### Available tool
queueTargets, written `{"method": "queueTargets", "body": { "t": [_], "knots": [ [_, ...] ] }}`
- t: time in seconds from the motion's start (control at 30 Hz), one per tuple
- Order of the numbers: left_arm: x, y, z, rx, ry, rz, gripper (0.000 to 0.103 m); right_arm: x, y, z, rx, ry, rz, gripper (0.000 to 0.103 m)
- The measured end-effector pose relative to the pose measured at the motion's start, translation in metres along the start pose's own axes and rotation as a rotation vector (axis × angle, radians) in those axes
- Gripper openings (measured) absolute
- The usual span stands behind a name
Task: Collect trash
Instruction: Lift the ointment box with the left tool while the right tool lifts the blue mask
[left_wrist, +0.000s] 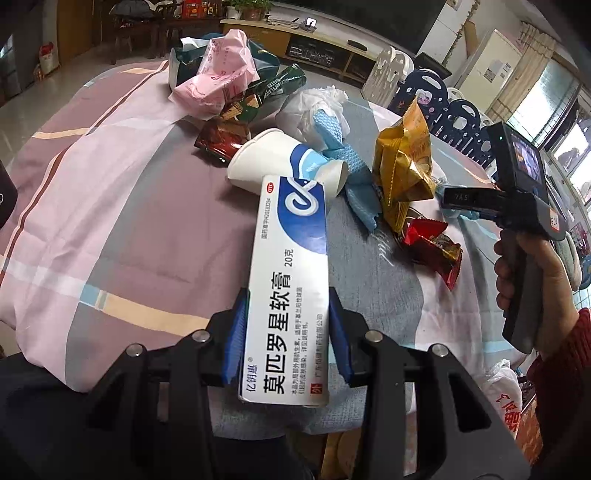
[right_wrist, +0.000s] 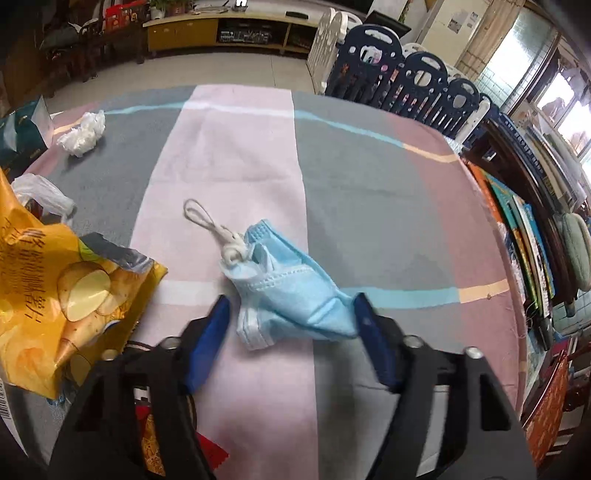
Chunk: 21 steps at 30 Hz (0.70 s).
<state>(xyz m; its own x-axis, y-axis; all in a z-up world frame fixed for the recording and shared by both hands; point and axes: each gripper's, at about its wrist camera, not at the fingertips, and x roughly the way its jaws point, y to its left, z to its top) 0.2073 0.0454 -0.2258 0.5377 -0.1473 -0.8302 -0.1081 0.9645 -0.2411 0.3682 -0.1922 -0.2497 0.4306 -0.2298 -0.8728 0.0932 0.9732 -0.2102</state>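
Ointment box (left_wrist: 288, 291) clenched between left fingers (left_wrist: 238, 332); right fingers (right_wrist: 214, 332) unclenched astride face mask (right_wrist: 291, 291), bare cloth beyond.

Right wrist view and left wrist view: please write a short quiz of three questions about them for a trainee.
1. True or false: the left gripper holds a paper cup.
2. Between the fingers of the right gripper lies: A) a mask; B) a tissue; C) a red wrapper.
3. Fill in: in the right wrist view, the chip bag lies to the ___ of the mask.

Key: 1 false, it holds a box; 2 A; 3 left.
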Motion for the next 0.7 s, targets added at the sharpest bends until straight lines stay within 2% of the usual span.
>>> {"method": "queueTargets", "body": {
  "t": [0.07, 0.13, 0.3, 0.37, 0.57, 0.7],
  "knots": [
    [-0.001, -0.001, 0.0, 0.001, -0.015, 0.012, 0.041, 0.0, -0.004, -0.007, 0.011, 0.007, 0.011, 0.027],
    [-0.004, -0.002, -0.001, 0.005, -0.034, 0.022, 0.041, -0.01, -0.011, -0.018, 0.033, 0.001, 0.052, 0.021],
    [-0.018, -0.008, 0.001, 0.03, -0.072, 0.059, 0.041, -0.067, -0.031, -0.055, 0.068, -0.074, 0.132, 0.019],
    [-0.035, -0.015, 0.001, 0.051, -0.103, 0.075, 0.041, -0.092, -0.037, -0.072, 0.089, -0.101, 0.173, 0.019],
    [-0.103, -0.043, -0.008, 0.108, -0.215, 0.045, 0.041, -0.158, -0.064, -0.13, 0.152, -0.148, 0.252, 0.019],
    [-0.145, -0.067, -0.022, 0.164, -0.267, 0.005, 0.041, -0.207, -0.079, -0.165, 0.142, -0.216, 0.238, 0.019]
  ]
}}
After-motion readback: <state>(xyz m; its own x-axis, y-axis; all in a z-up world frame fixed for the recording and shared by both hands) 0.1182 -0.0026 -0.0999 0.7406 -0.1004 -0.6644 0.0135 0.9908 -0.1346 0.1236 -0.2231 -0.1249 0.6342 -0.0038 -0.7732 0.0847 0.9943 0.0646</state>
